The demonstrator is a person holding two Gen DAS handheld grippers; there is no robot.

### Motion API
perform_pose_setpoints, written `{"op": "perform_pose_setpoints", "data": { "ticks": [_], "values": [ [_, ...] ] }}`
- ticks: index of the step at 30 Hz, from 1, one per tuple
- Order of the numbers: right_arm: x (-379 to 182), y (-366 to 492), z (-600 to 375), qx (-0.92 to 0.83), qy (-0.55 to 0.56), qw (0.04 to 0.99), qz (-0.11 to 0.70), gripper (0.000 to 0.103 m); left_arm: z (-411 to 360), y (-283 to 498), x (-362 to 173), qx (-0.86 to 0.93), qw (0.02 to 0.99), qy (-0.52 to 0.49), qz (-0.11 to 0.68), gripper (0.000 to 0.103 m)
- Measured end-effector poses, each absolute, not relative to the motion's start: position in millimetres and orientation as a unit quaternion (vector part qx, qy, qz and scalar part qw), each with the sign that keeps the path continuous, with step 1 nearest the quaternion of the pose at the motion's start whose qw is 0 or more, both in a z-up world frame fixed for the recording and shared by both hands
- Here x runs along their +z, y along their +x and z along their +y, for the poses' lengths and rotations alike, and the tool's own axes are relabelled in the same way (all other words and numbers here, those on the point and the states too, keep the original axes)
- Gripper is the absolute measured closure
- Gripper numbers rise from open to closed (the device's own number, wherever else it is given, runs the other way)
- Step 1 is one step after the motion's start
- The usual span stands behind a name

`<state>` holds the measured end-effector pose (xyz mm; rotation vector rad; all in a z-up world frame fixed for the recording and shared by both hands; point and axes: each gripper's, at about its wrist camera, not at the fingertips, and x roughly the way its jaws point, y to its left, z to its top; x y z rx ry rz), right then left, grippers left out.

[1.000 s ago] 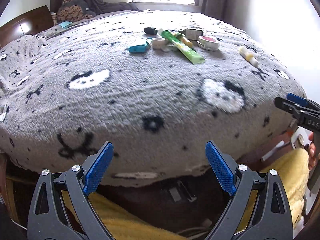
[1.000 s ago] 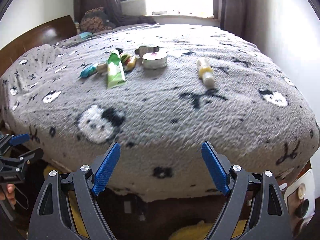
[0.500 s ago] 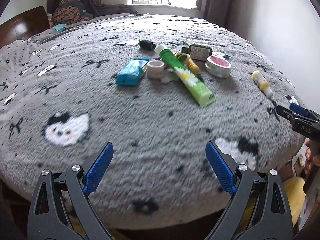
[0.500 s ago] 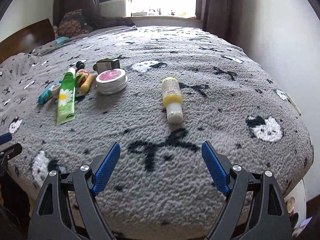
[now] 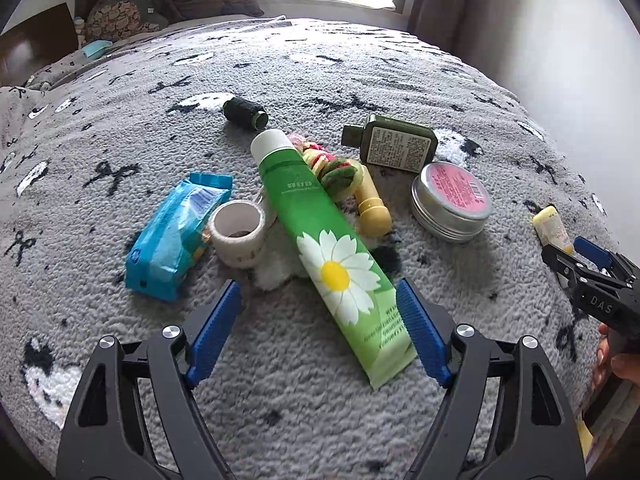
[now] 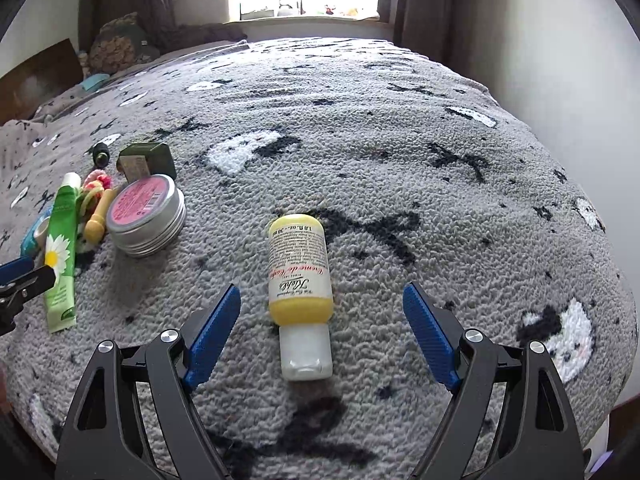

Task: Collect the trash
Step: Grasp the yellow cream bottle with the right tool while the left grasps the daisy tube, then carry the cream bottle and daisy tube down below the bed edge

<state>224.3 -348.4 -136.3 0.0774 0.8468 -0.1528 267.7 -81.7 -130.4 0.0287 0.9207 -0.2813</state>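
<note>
Left wrist: advanced from bed edge to over the clutter. Left gripper (image 5: pixel 318 332) fingers apart, empty, straddling green tube (image 5: pixel 332 252); blue packet (image 5: pixel 176 236) and tape roll (image 5: pixel 239 232) just beyond.

Right wrist: likewise closed in. Right gripper (image 6: pixel 320 336) fingers apart, framing yellow bottle (image 6: pixel 300 280) lying on blanket (image 6: pixel 400 160). Pickup likely imminent.

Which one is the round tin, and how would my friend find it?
Look on the grey fuzzy blanket covering the bed, at the little heap of things in its middle. At the heap's right edge, in front of the dark green bottle, lies the round tin. It is the only silver metal thing, flat, with a pink label on top.
</note>
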Motion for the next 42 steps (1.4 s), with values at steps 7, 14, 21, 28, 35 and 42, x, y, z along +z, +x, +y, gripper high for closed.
{"op": "perform_pose_setpoints", "data": {
  "ticks": [7,14,21,28,35,42],
  "values": [
    [-144.9,243.7,-350.1,-0.052,0.036,0.904,0.422,0.028,-99.3,299.5,-138.8,-0.130,0.883,0.009,0.450,0.047],
    [-144.3,248.8,-340.6,-0.026,0.017,0.908,0.418,0.071,-101.1,300.3,-141.0,-0.135,0.882,0.023,0.451,0.081],
    [-139.5,231.6,-331.9,-0.008,0.010,0.909,0.417,0.071,-92.0,275.8,-140.9,-0.148,0.879,0.029,0.452,0.092],
    [-136.7,199.6,-317.1,0.008,0.004,0.907,0.422,0.071,-82.5,234.9,-140.5,-0.162,0.871,0.036,0.462,0.096],
    [-136.7,156.0,-298.9,0.017,0.003,0.907,0.421,0.071,-68.3,181.5,-139.8,-0.170,0.875,0.050,0.451,0.096],
    [-127.7,113.0,-275.8,0.037,0.004,0.913,0.407,0.071,-48.7,127.8,-137.2,-0.174,0.883,0.053,0.432,0.097]
  ]
}}
